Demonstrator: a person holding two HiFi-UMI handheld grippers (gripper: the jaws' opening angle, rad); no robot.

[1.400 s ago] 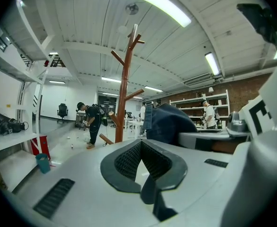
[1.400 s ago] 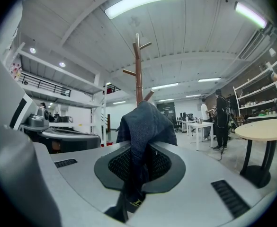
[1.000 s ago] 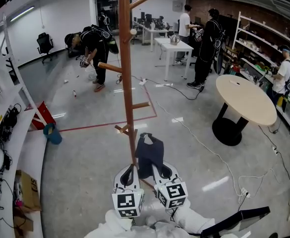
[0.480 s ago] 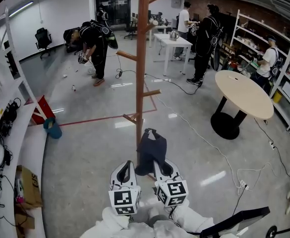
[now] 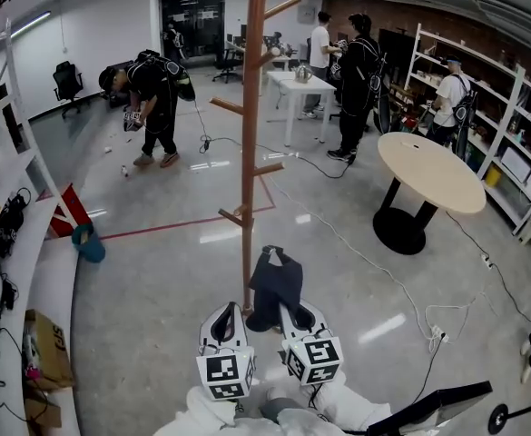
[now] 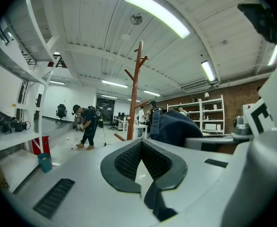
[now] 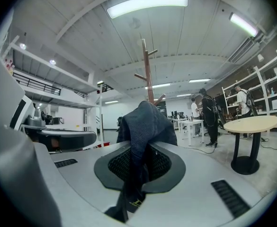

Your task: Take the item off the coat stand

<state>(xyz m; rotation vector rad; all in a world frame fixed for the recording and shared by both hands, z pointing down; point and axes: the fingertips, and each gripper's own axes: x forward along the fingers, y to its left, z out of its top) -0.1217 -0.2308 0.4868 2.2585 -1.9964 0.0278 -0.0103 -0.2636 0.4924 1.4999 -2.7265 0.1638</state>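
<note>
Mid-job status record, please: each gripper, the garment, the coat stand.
right gripper: shut on the dark garment
left gripper: jaws together, nothing between them
dark garment: off the pegs, bunched in the right gripper, low beside the pole
coat stand: upright, visible pegs bare
task: item appears removed

1. This looks like an open-plan lab or workshop office. The wide polished floor (image 5: 156,289) is marked with red tape (image 5: 174,226) and crossed by loose cables (image 5: 374,263).
2. White shelving racks (image 5: 512,107) stand by a brick wall (image 5: 397,18), and strip lights (image 6: 157,13) run overhead.
3. There are an office chair (image 5: 65,82), a white worktop (image 5: 294,84) and a round worktop (image 5: 428,173), and several people (image 5: 156,98) are at work.
</note>
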